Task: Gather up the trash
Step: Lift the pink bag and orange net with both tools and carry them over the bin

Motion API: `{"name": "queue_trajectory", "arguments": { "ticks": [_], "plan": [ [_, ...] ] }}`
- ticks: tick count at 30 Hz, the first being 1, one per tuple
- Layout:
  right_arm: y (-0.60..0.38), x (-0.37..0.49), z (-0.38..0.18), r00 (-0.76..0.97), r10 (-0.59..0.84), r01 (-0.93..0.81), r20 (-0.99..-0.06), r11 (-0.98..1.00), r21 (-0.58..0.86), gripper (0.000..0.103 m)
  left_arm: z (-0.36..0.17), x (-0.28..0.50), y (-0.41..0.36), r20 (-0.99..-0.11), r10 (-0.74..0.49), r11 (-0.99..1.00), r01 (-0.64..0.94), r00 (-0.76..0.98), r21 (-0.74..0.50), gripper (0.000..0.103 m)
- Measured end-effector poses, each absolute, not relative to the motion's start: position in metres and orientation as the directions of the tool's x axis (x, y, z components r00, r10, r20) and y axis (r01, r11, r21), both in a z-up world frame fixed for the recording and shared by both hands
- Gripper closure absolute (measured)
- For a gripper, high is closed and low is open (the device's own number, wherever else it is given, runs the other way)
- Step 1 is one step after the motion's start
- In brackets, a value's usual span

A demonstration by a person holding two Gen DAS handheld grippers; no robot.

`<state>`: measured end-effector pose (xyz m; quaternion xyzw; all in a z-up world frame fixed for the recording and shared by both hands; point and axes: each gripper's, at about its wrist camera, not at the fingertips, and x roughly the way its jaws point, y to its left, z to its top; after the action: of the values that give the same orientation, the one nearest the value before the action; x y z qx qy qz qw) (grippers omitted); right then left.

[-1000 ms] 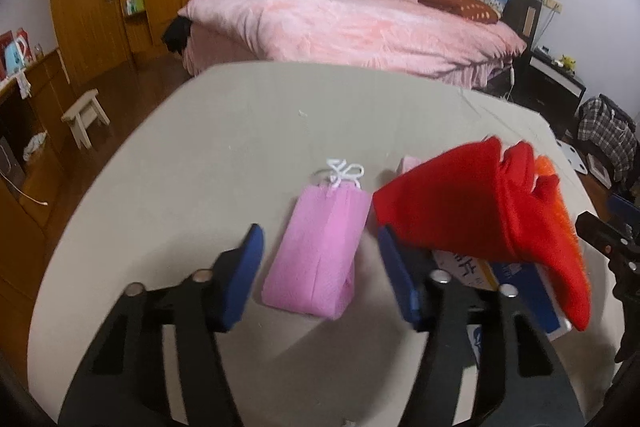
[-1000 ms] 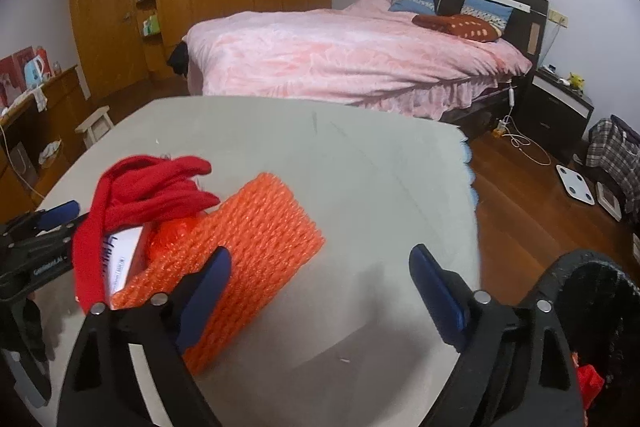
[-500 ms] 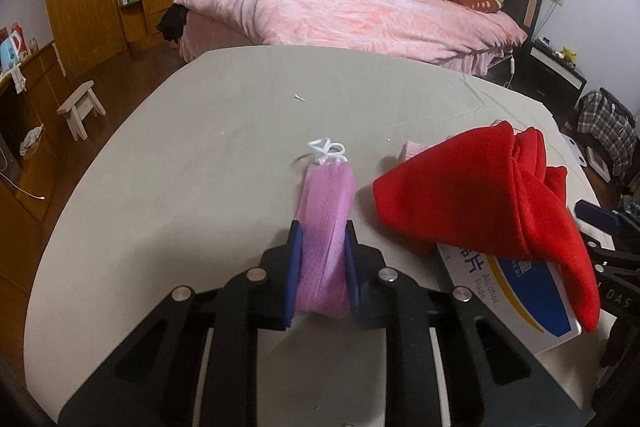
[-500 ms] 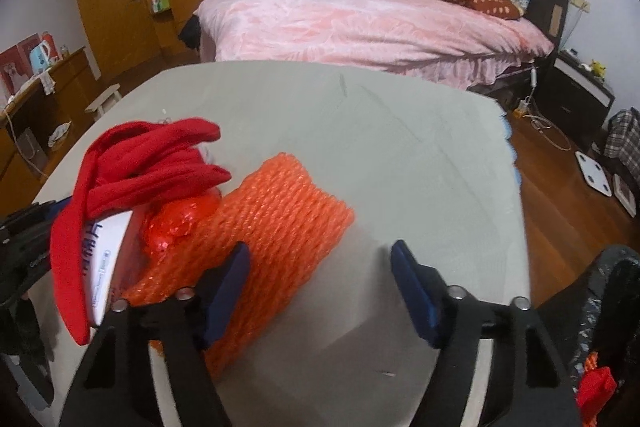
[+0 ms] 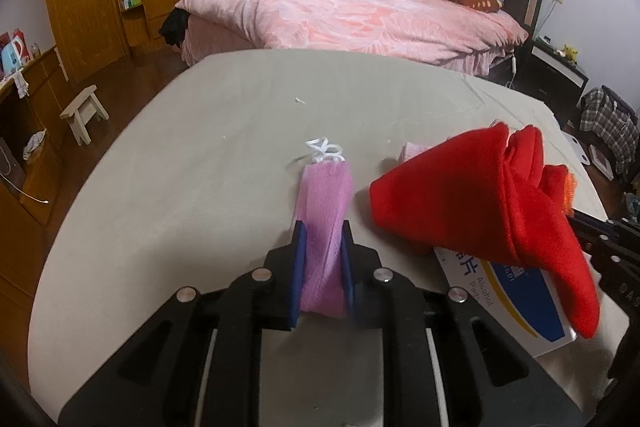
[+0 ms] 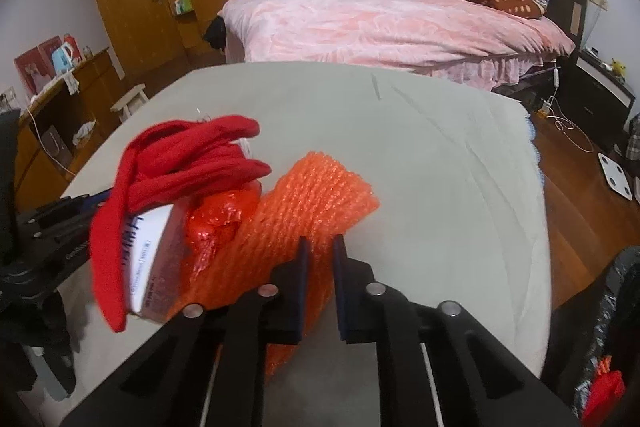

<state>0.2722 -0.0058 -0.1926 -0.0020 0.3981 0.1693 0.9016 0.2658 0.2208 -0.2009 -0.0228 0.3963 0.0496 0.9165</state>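
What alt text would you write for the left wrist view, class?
The left tongs are shut on a pink mesh pouch lying on a grey table. To its right, a red cloth drapes over a white box.

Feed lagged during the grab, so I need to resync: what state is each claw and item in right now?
Left claw: shut on pink mesh pouch.
Pink mesh pouch: pinched, its far end on the table.
Right claw: shut on orange foam net.
Orange foam net: pinched at its near end.
Red cloth: draped over the alcohol pads box.
Black trash bag: open, red scrap inside.
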Motion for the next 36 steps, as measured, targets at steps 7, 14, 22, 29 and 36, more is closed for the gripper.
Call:
{"name": "queue_trajectory", "arguments": {
  "ticks": [7,14,22,29,36],
  "plan": [
    [-0.028,0.258,-0.168,0.666,0.312,-0.285,-0.678,0.946,0.155,0.092,-0.179,0.249,0.212,-0.673,0.081,0.993,-0.12,0.735,-0.012,0.088],
    [-0.042,0.24,-0.143,0.705,0.308,-0.277,-0.639,0.949,0.151,0.092,-0.154,0.222,0.199,-0.63,0.08,0.992,-0.121,0.772,-0.022,0.088],
    [-0.054,0.216,-0.117,0.747,0.3,-0.271,-0.593,0.952,0.14,0.092,-0.121,0.191,0.175,-0.576,0.068,0.996,-0.088,0.814,-0.007,0.088],
    [-0.066,0.196,-0.098,0.777,0.289,-0.263,-0.56,0.956,0.129,0.092,-0.096,0.171,0.156,-0.541,0.035,0.998,-0.056,0.84,-0.021,0.088],
    [-0.085,0.173,-0.081,0.805,0.269,-0.243,-0.529,0.963,0.119,0.092,-0.081,0.157,0.124,-0.523,-0.025,1.0,0.014,0.852,-0.025,0.088]
  ]
}}
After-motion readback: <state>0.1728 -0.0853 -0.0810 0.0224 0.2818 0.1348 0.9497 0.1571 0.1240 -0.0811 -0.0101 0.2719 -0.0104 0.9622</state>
